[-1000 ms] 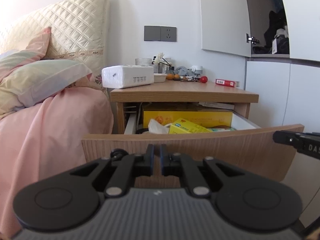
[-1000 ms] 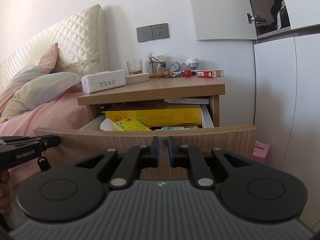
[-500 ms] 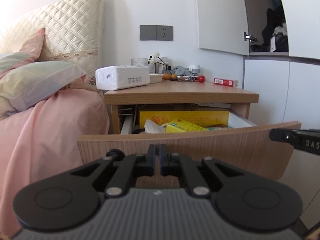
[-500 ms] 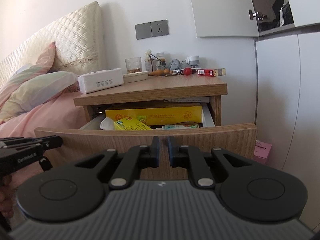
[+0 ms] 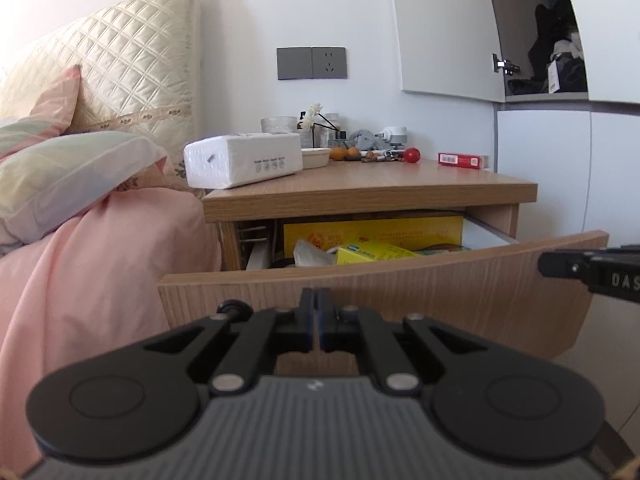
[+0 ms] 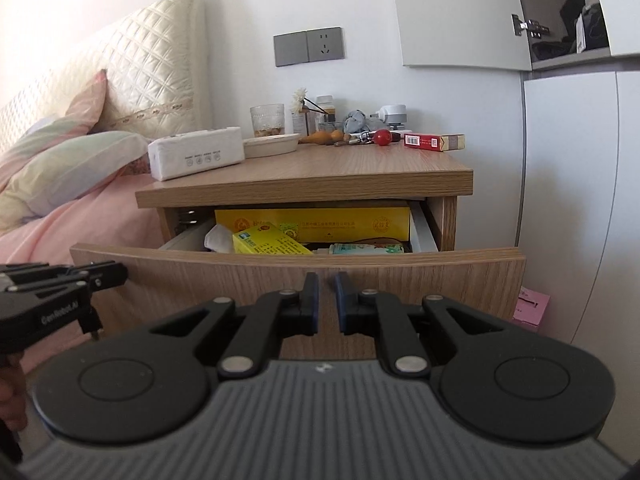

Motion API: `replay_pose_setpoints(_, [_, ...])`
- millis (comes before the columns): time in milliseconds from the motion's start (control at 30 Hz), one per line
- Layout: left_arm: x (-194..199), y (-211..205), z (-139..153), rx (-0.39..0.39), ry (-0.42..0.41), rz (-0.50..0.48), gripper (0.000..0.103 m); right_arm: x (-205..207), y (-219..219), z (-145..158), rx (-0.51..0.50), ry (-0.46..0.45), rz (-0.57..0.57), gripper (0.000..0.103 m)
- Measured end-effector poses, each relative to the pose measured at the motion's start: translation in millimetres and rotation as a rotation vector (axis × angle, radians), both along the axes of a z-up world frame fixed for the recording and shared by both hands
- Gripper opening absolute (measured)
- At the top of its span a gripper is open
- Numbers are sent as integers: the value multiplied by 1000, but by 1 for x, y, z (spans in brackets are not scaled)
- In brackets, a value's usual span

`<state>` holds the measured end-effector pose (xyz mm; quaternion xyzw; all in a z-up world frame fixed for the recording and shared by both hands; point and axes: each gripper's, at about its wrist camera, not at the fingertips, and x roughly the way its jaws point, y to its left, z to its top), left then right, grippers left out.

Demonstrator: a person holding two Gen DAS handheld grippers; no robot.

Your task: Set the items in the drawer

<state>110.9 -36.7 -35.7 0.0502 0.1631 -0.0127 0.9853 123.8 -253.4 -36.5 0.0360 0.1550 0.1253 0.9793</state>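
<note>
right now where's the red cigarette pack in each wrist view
Left wrist view: the red cigarette pack lies right of centre, at the far right of the nightstand top, near the white cabinet.
Right wrist view: the pack sits right of centre and higher in the picture, at the back right of the same top.
Shared landmark: the red ball lies just left of the pack in both views.

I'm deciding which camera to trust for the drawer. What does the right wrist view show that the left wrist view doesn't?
Only the right wrist view: a pink box on the floor and the left gripper at the drawer front.
Only the left wrist view: the right gripper entering from the right.
Both: the open drawer, yellow box, tissue pack and red pack.
</note>
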Motion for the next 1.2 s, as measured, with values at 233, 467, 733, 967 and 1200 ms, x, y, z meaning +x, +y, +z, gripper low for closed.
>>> replay_pose_setpoints(233, [25,0,-4,7,2,18,4,22,9,-1,-33,-7,-25,9])
replay_pose_setpoints(467, [49,0,-5,30,5,20,4,45,10,-4,-14,-15,-40,9])
replay_pose_setpoints(733, [78,-2,-6,51,5,20,4,69,10,-10,-18,-55,-31,9])
replay_pose_setpoints(967, [101,-1,-10,62,7,1,4,90,8,-15,-1,-71,-37,9])
replay_pose_setpoints(1200, [120,0,-14,63,3,6,4,111,7,-23,-7,-73,-50,9])
